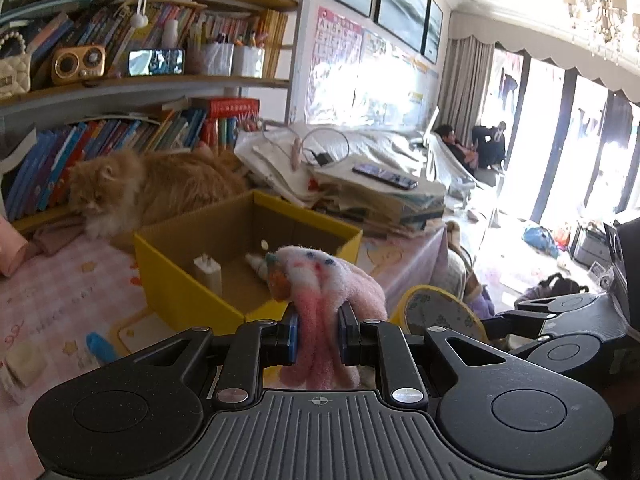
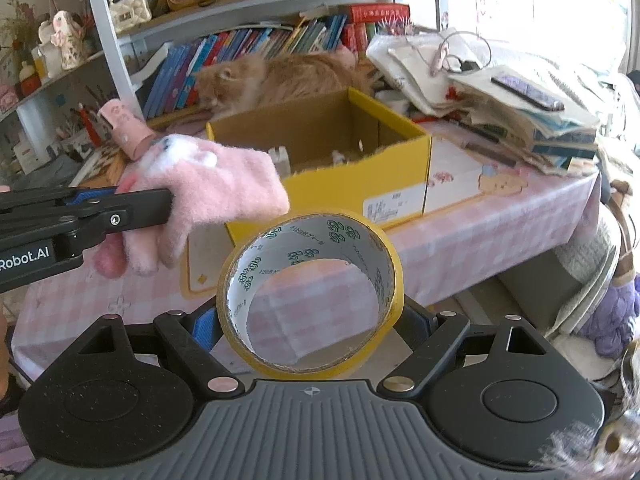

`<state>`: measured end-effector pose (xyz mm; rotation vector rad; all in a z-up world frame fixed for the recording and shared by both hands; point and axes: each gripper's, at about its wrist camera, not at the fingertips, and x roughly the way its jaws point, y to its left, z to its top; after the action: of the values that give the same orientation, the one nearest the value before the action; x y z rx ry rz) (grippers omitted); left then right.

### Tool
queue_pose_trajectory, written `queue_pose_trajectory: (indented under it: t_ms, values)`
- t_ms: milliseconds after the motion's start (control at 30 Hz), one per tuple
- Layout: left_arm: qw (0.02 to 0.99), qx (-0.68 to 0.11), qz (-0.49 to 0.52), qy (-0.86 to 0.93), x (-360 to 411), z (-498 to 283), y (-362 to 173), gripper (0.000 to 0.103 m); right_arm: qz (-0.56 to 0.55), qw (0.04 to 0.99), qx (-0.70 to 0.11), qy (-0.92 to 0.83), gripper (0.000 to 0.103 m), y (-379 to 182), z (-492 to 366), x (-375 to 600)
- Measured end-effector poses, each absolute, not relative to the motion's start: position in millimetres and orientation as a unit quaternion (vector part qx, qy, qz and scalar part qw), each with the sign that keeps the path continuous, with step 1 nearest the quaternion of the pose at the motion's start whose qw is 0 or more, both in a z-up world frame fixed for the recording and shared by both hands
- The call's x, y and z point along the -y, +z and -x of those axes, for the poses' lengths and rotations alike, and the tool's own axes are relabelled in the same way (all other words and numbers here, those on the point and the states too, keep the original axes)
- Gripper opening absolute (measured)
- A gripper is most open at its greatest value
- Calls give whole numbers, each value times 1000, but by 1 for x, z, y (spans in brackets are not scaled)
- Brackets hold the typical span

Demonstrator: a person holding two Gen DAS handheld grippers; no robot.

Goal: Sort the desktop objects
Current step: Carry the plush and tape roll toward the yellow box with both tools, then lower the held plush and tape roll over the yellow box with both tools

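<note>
With a charger (image 1: 208, 274) already in the yellow box (image 1: 180, 300) at the bench's front edge, your left hand-held gripper (image 1: 318, 334) pinches the pink glove (image 1: 320, 280) and your right hand-held gripper (image 2: 310, 320) clamps the tape roll (image 2: 310, 240), both still undeposited.

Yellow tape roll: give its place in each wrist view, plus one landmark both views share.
Left wrist view: the yellow tape roll sits low, right of centre, partly hidden behind the gripper body, beside the pink glove.
Right wrist view: low centre, large, between the right gripper fingers.
Shared landmark: the yellow box on the table.
</note>
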<state>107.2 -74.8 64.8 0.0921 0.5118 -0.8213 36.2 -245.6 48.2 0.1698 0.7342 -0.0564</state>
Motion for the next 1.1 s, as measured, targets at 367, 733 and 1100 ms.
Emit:
queue_pose_trajectory:
  t_ms: [367,733,1100]
  values:
    - [896,-232,-31,-377,83,-125,76,18,-62,943,-325,-23,84,76,-66,263]
    - [911,-227,-26,-344,99,-146,82,18,-50,950,-308,14,84,87,-100,280]
    - [922,-235,-15,-306,116,-183,82,18,-49,952,-300,47,84,91,-149,304]
